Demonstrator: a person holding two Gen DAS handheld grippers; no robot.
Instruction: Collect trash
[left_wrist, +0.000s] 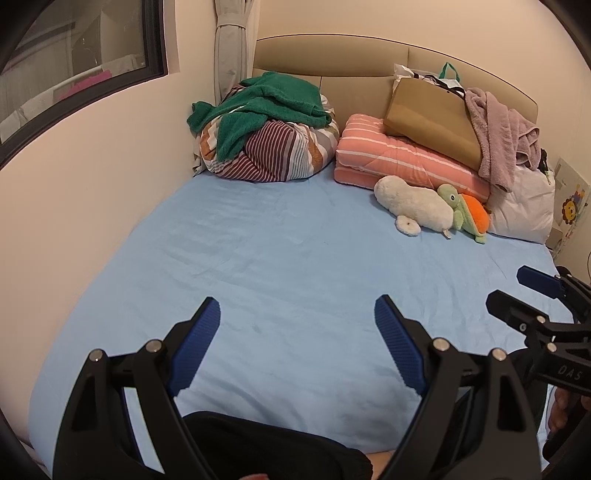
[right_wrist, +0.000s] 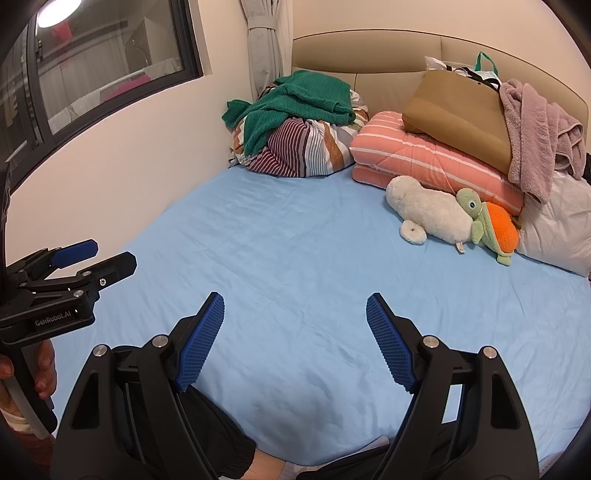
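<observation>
No trash could be made out on the blue bed sheet (left_wrist: 280, 236); the left gripper (left_wrist: 297, 345) and right gripper (right_wrist: 295, 338) hovered above it, both spread wide and empty. Bedding, a brown bag (left_wrist: 428, 118) and plush toys (left_wrist: 417, 208) lay by the headboard (left_wrist: 351, 55).

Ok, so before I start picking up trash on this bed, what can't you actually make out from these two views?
- Brown bag: its contents, both views; its own side hides them.
- White bag and green-handled bag behind it: mostly covered by the brown bag.
- Floor around the bed: cut off by the frame edges.
- Striped bundle: top hidden under the green towel.
- No obvious trash shows on the sheet.
</observation>
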